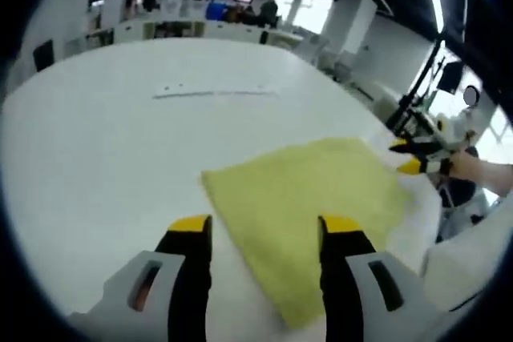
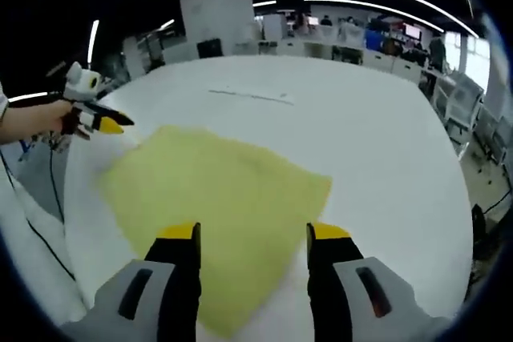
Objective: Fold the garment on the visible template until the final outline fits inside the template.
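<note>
A yellow-green cloth (image 1: 313,198) lies flat on the white table (image 1: 120,142), folded into a rough four-sided shape. My left gripper (image 1: 266,226) stands open just above its near corner, one jaw over the cloth and the other over bare table. At the cloth's far right edge, a hand holds my right gripper (image 1: 405,158). In the right gripper view the cloth (image 2: 216,198) spreads ahead of my right gripper (image 2: 253,232), which is open over its near edge. My left gripper (image 2: 112,123), also held by a hand, hovers by the cloth's far left corner.
A faint thin line marking (image 1: 212,92) crosses the table beyond the cloth, also seen as the line marking (image 2: 248,96). The table edge (image 2: 72,222) runs close on the left. Desks, shelves and people stand far behind. Cables and a stand (image 1: 417,94) sit off the table's right.
</note>
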